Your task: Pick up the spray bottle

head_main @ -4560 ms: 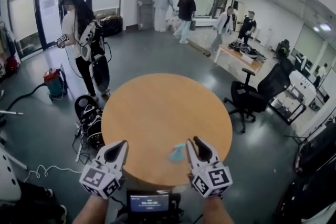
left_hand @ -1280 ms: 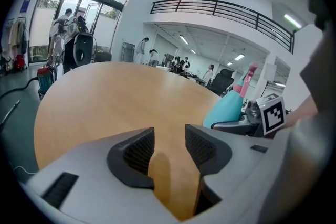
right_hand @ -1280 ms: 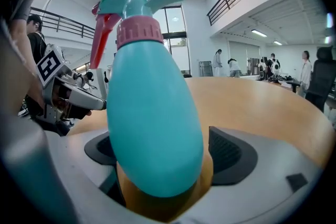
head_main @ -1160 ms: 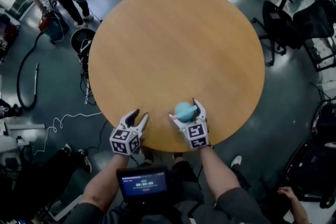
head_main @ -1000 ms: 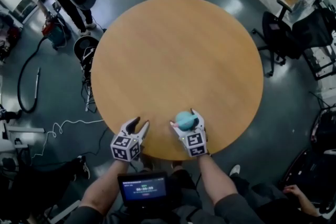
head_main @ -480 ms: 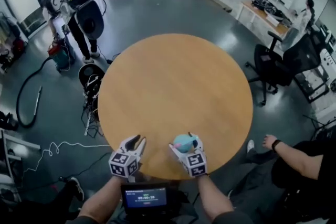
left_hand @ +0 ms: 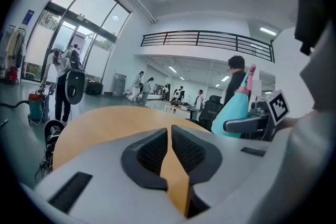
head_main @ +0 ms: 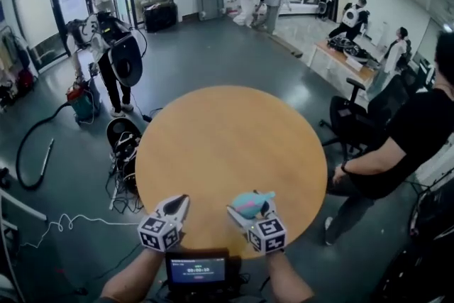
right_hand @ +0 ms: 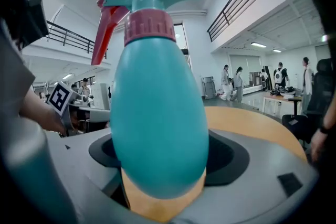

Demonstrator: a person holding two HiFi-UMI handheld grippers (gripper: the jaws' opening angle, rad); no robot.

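Since the view a second ago, both grippers have come up off the table edge. The left gripper [left_hand: 168, 134] had its jaws spread then and is now closing them, the tips all but meeting, with nothing between them but a sliver of tabletop seen through the gap.

Right gripper [head_main: 251, 212]: jaws stand wide and clamp the teal egg-shaped plastic spray bottle [right_hand: 157, 113] at its belly. The bottle is upright between the jaws, with its pink collar, teal nozzle and red trigger above them.

Below the jaws, the bottle's base shows bare wood beneath it. I judge it clear of the round light-wood table [head_main: 227, 145] (no contact line is visible in the right gripper view).

Beyond the jaws there is open tabletop. To the right of it are a person in a black top [head_main: 404, 145] and a black office chair [head_main: 355, 128]. Other people stand at the far wall.

Step in hand: the lift, with the grasp made. By my reading the pick-up is essentially done.

Next move calls for a steady clamp and an upright hold. The rounded belly could slip or pivot if the squeeze eases. The left gripper is not needed.
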